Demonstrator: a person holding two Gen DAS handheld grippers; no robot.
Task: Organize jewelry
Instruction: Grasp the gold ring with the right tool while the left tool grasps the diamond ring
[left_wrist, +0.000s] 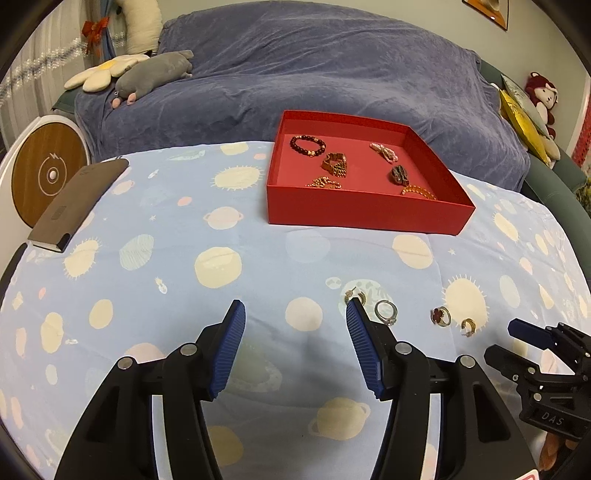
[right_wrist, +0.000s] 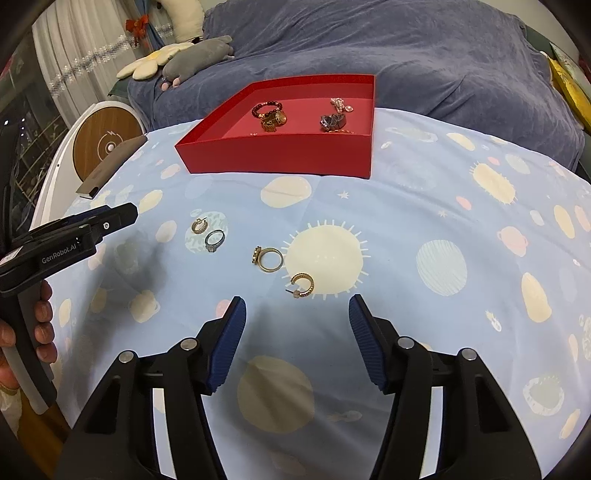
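Observation:
A red tray (left_wrist: 365, 214) (right_wrist: 273, 157) at the far side of the planet-print cloth holds several bracelets and beaded pieces. On the cloth lie a gold hoop earring (left_wrist: 360, 296) (right_wrist: 199, 226), a silver ring (left_wrist: 386, 312) (right_wrist: 214, 240), a gold ring with a red flower (left_wrist: 441, 315) (right_wrist: 269, 259) and a second hoop earring (left_wrist: 469, 326) (right_wrist: 303, 285). My left gripper (left_wrist: 295, 310) stands open over bare cloth, its right fingertip beside the first earring. My right gripper (right_wrist: 297, 304) is open just short of the second earring.
A dark flat case (left_wrist: 77, 203) (right_wrist: 114, 162) lies at the cloth's left edge beside a round wooden disc (left_wrist: 48, 173). Behind the tray is a blue-covered sofa (left_wrist: 314, 74) with plush toys (left_wrist: 155, 74). A hand (right_wrist: 40, 314) holds the left gripper's handle.

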